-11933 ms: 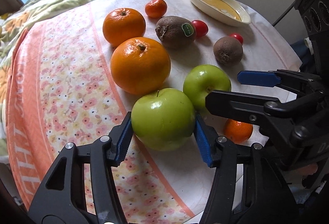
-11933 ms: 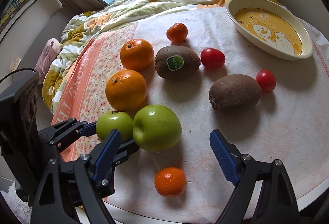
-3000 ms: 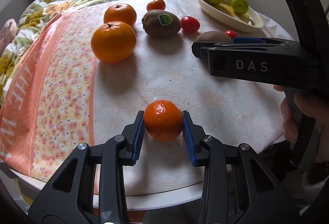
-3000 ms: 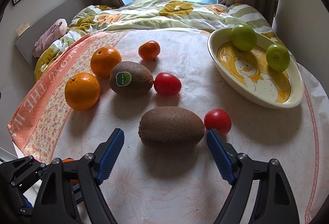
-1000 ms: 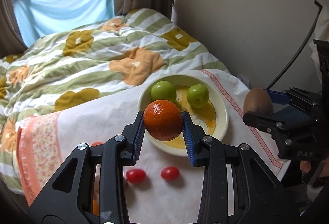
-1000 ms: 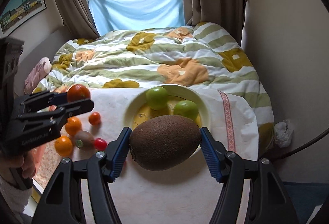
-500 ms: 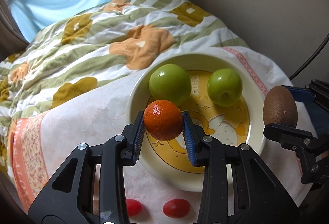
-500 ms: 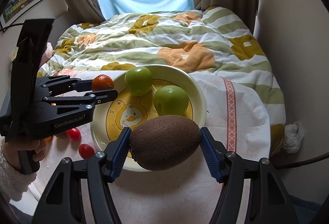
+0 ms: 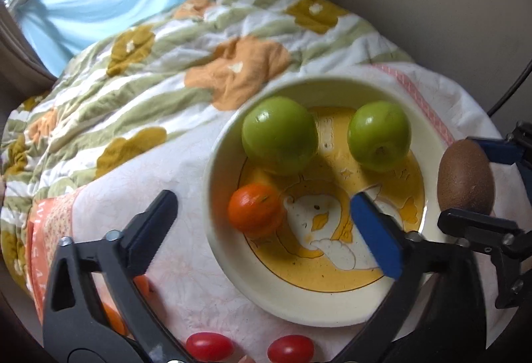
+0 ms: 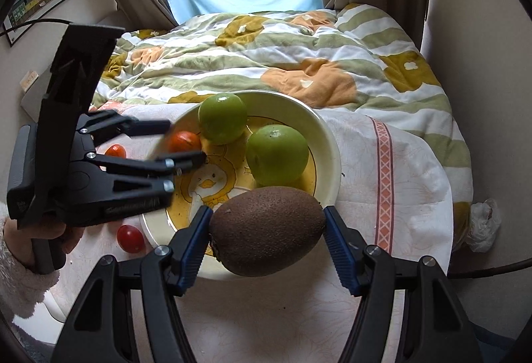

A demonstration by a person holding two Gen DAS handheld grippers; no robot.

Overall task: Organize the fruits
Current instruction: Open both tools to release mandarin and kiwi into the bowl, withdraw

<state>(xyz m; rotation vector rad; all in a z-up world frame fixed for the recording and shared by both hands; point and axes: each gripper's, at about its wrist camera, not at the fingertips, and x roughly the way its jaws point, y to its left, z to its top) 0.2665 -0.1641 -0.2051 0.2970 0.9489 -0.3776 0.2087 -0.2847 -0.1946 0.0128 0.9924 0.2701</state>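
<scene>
A cream bowl [image 9: 232,266] with a yellow duck picture holds two green apples [image 9: 279,135] [image 9: 379,135] and a small tangerine [image 9: 256,213]. My left gripper [image 9: 266,216] is open just above the bowl's left side, with the tangerine lying loose between its fingers. My right gripper [image 10: 267,235] is shut on a brown kiwi [image 10: 267,230] and holds it over the bowl's near rim [image 10: 332,143]. The kiwi also shows at the right of the left wrist view [image 9: 465,175]. The left gripper shows in the right wrist view [image 10: 179,143] over the tangerine [image 10: 183,140].
Two cherry tomatoes [image 9: 209,346] [image 9: 291,348] lie on the white tablecloth in front of the bowl. Oranges [image 9: 146,288] sit partly hidden behind my left finger. A flowered quilt [image 10: 282,57] lies behind the table and a wall stands to the right.
My left gripper has opened and let the tangerine drop into the bowl. Both grippers have come lower and closer to the bowl. The right gripper still holds the kiwi.
</scene>
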